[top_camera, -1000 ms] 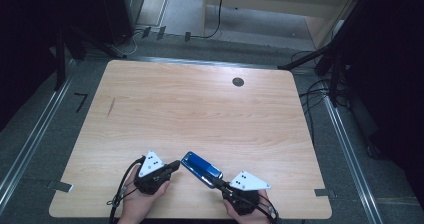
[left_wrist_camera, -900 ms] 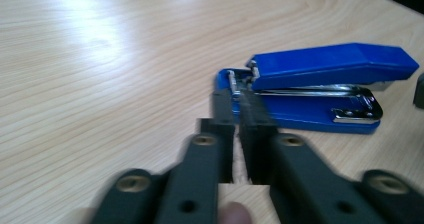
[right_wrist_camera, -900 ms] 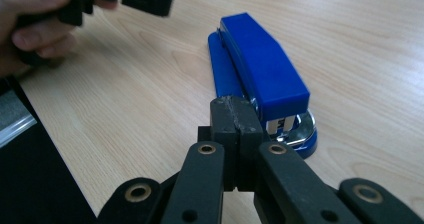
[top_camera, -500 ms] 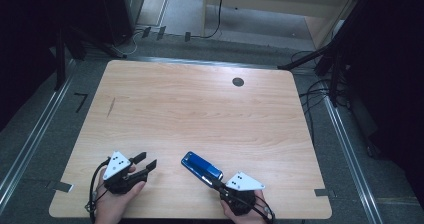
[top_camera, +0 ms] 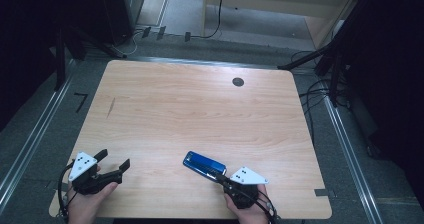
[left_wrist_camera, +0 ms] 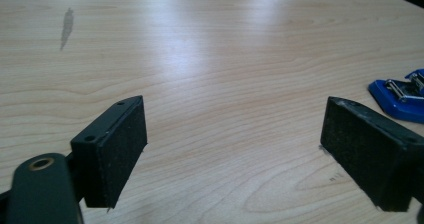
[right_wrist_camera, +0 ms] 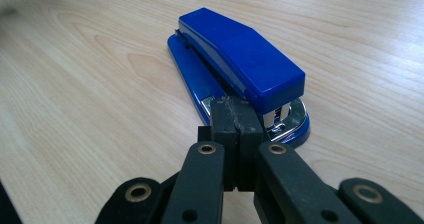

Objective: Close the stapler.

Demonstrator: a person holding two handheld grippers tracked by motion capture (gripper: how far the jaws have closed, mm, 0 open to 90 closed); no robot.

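My right tongs (right_wrist_camera: pixel 235 115), pressed together, touch the near end of the blue stapler (right_wrist_camera: pixel 235 59), while my left tongs (top_camera: pixel 114 160), just opening and empty, should approach its far end squarely before clamping the body.

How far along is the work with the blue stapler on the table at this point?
Done: the blue stapler lies flat on the table. In hand: the right gripper, jaws shut, sits at its rear end; whether it touches is unclear. The left gripper has just been opening, empty and well apart. What remains cannot be told.
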